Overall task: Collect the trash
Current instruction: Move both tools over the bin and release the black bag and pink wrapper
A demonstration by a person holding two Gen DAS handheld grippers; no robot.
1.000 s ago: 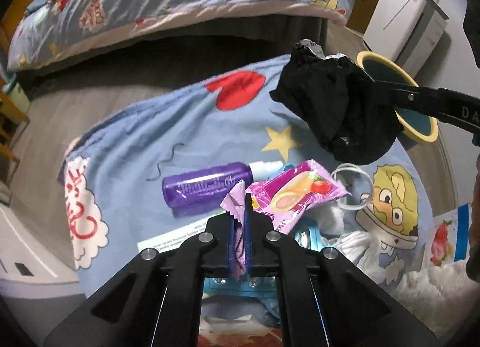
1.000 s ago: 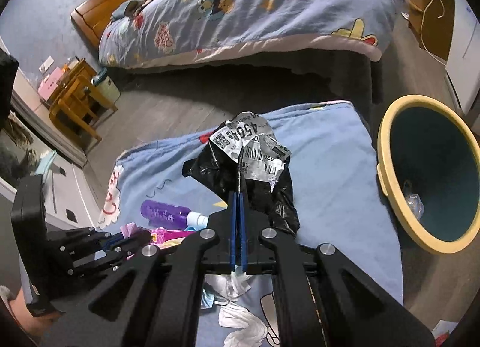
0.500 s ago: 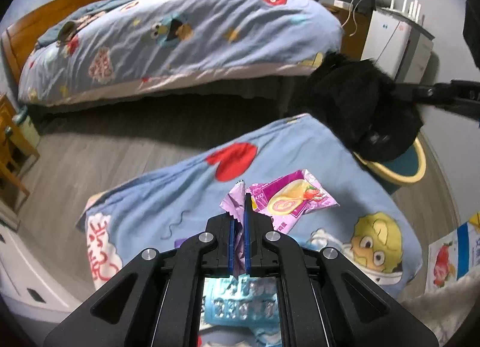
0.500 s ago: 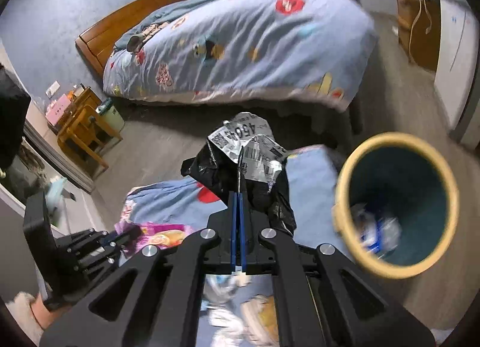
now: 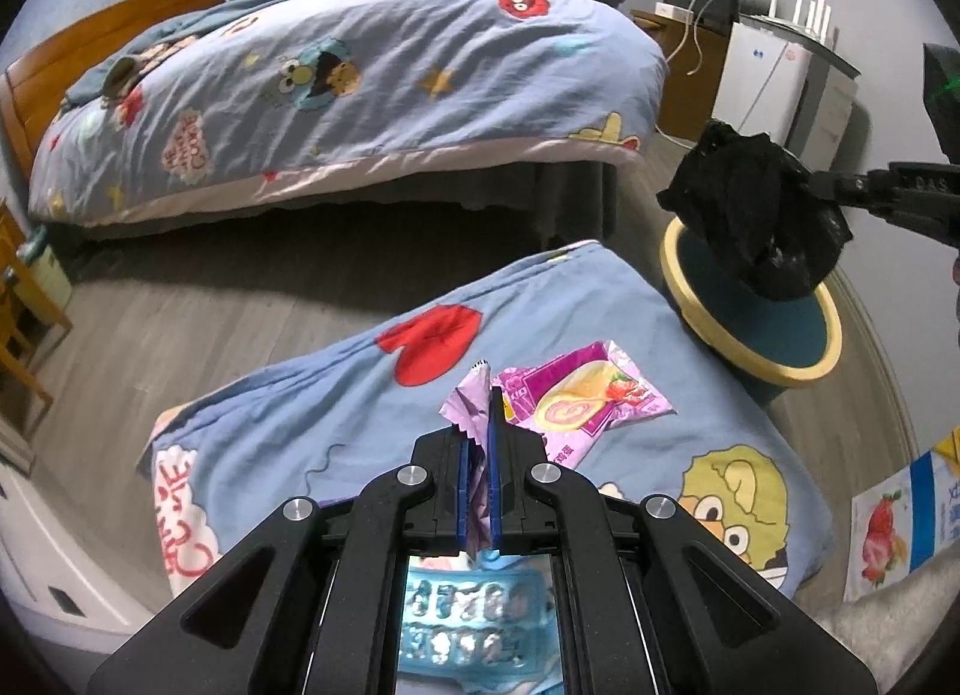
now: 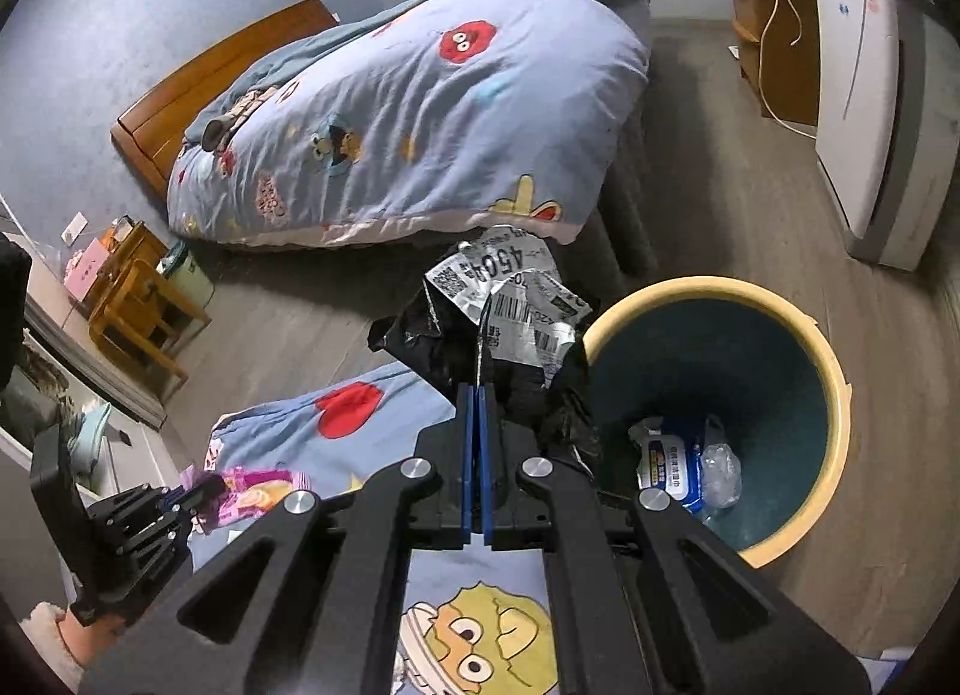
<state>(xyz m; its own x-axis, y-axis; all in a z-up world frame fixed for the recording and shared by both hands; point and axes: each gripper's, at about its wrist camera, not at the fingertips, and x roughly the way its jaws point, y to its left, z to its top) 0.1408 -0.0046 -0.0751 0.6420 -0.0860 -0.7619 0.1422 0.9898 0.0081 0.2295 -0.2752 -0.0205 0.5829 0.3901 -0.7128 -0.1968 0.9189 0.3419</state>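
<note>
The right tool (image 6: pixel 478 395) is clamped on a crumpled black plastic bag (image 6: pixel 540 395) bearing a shipping label, held above the yellow-rimmed trash bin (image 6: pixel 834 371). The left tool (image 5: pixel 478 455) pinches a purple snack wrapper (image 5: pixel 588 401) over the blue cartoon blanket (image 5: pixel 336 395).

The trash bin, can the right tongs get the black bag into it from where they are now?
Probably yes. The right tongs are shut on the black bag, which hangs by the rim of the trash bin. The bin's mouth is open, with only a few wrappers at the bottom, and nothing stands between.
</note>
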